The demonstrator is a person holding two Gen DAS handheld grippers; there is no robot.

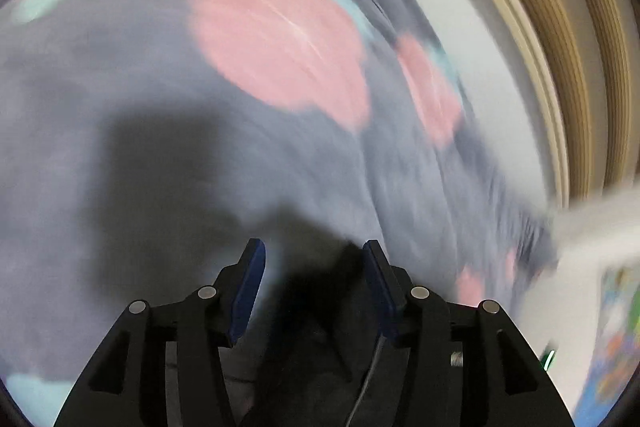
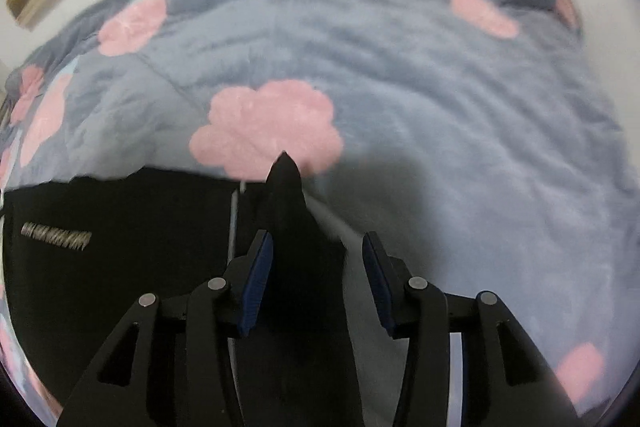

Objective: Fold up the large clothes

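- In the left wrist view, a grey-blue blanket (image 1: 168, 99) with pink blossoms and pale mint patches is filling the left and middle of the frame, heavily blurred.
- At the lower middle of that view, the left tool (image 1: 314, 251) is standing with its jaws spread; its blue pads (image 1: 252, 291) are pressing on nothing, and only a dark shadow on the blanket is showing between them.
- Along the right of that view, a white surface (image 1: 480, 39) is running beside the blanket, with tan and cream stripes (image 1: 560, 47) curving past it to the upper right.
- In the right wrist view, a black garment (image 2: 120, 247) bearing a small strip of pale lettering is lying in the lower left of the frame, on top of the same blanket (image 2: 400, 67).
- At the lower middle, the right tool (image 2: 316, 241) is standing with jaws parted; a pointed peak of the black garment is rising between the pads, just beside the left pad (image 2: 256, 287) and clear of the right one.
- Whether the left pad is touching the cloth cannot be told.
- Behind the peak, a large pink flower (image 2: 268, 127) is sitting at the frame's centre.
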